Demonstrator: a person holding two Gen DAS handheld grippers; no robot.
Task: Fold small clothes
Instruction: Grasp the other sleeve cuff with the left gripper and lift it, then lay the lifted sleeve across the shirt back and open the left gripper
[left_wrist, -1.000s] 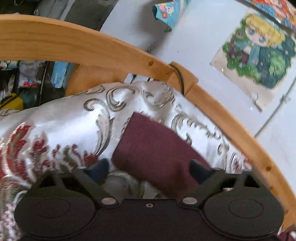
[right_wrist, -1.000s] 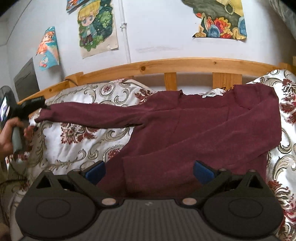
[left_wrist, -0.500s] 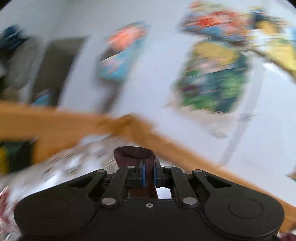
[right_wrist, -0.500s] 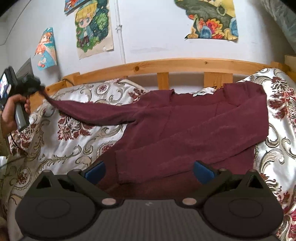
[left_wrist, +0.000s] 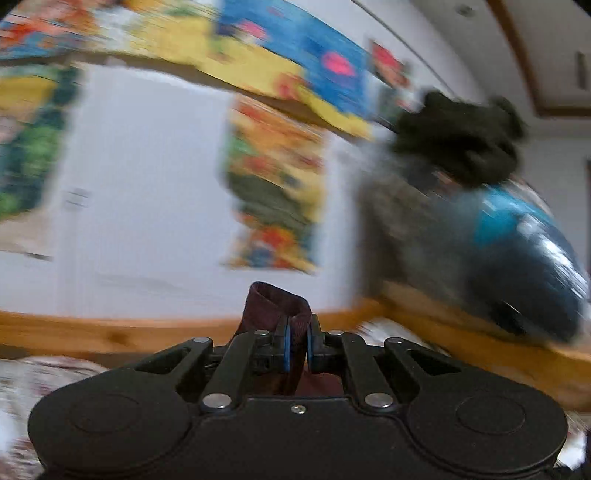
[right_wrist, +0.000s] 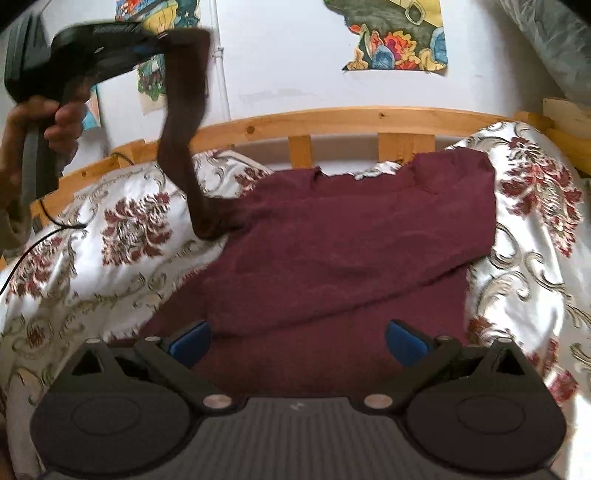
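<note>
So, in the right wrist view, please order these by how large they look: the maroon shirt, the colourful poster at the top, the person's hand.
1. maroon shirt, largest by far.
2. colourful poster, partly cut by the top edge.
3. person's hand, smallest; the fisheye edge makes its looks unsure against the poster.

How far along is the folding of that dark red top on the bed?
Early on. One sleeve already lies folded across the maroon top. The left gripper is shut on the other sleeve, lifted above the bed. The right gripper is open. Body folds remain.
</note>
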